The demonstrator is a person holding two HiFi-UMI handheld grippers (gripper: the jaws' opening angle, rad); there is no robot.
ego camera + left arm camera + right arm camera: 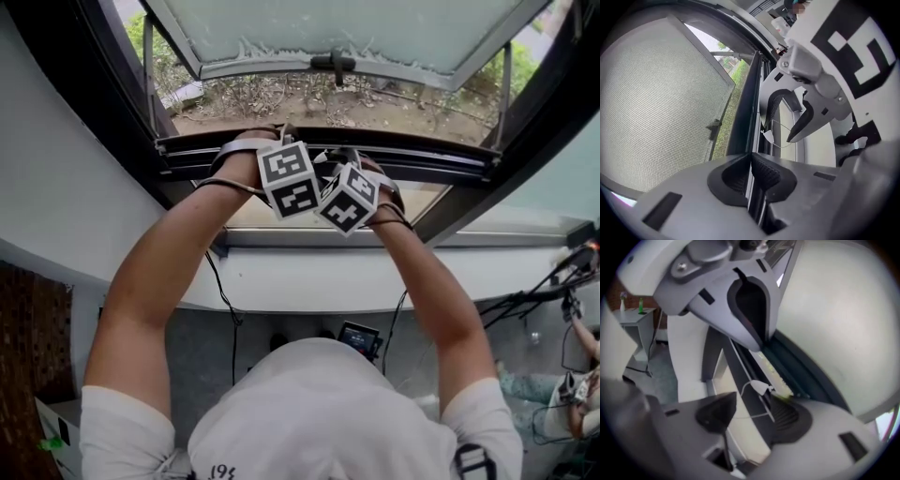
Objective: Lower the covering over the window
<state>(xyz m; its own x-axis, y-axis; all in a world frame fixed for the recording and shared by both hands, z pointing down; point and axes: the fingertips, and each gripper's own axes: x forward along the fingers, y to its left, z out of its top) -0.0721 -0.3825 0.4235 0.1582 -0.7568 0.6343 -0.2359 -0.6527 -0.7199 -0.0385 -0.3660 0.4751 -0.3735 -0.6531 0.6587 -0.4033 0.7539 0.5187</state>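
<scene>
The covering's dark bottom rail (422, 159) lies across the window frame just above the sill. Both grippers are up against it side by side, their marker cubes (286, 178) (349, 197) nearly touching. In the left gripper view, my left gripper (751, 176) is shut on the rail's (745, 108) thin edge, which runs between the pads. My right gripper (752, 416) stands open around the rail (740, 366). A white pull cord with a small tag (759, 387) hangs between its jaws, and neither pad presses on anything. The rest of the covering is hidden.
The window sash (356, 37) is swung outward, with its black handle (335, 64) at the lower edge; bare ground and shrubs lie outside. A white sill (309, 272) runs below the rail. Cables, a small device (359, 336) and another person (581, 394) are down at floor level.
</scene>
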